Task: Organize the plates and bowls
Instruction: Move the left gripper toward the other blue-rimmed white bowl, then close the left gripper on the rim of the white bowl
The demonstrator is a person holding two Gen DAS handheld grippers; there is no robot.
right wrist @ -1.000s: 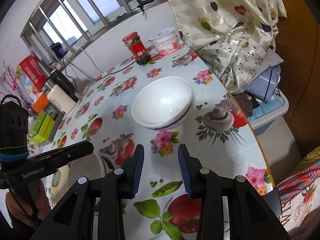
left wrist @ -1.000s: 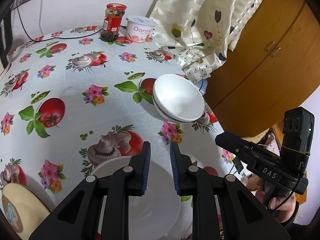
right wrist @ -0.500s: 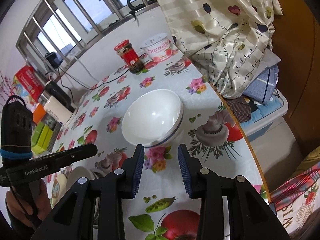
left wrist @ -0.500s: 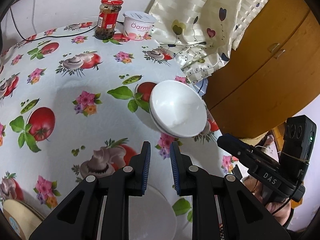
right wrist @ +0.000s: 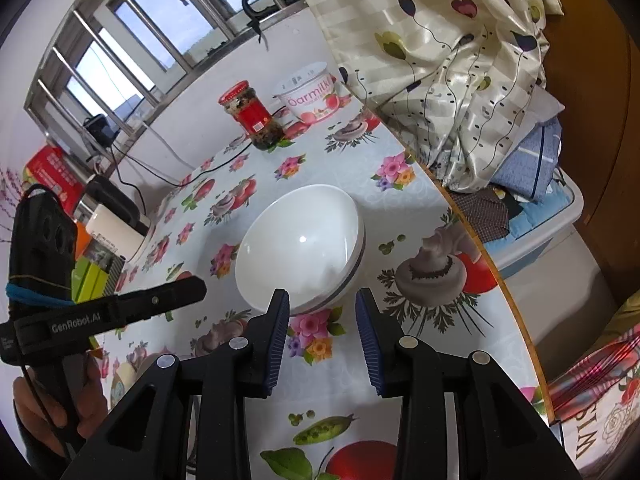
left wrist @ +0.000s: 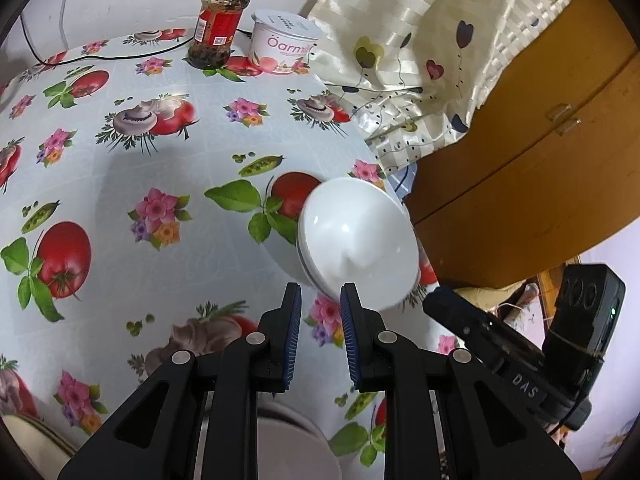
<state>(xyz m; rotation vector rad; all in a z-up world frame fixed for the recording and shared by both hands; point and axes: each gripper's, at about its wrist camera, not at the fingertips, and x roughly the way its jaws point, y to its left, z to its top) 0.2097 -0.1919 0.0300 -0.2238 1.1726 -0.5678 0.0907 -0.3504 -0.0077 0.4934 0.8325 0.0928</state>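
A white bowl (left wrist: 356, 240) with a dark stripe under its rim stands on the flowered tablecloth near the table's right edge. My left gripper (left wrist: 320, 292) is just short of the bowl's near rim, its jaws a narrow gap apart and empty. From the other side, my right gripper (right wrist: 322, 294) has come up to the same bowl (right wrist: 300, 248), open, with the near rim roughly level with its fingertips and untouched. A white plate (left wrist: 296, 440) lies under the left gripper, largely hidden. A cream plate (left wrist: 24, 436) peeks in at the bottom left.
A red-lidded jar (left wrist: 218, 24) and a yogurt tub (left wrist: 284, 46) stand at the far edge beside a curtain (left wrist: 420, 40). A black cable (left wrist: 120, 54) runs along the back. The table edge (right wrist: 480, 248) drops to a storage box of clothes (right wrist: 532, 200). Boxes (right wrist: 52, 172) crowd the left.
Both grippers have moved forward over the table toward the bowl, which now looks larger and closer. The white plate has slid down under the left gripper. Neither jaw gap has changed.
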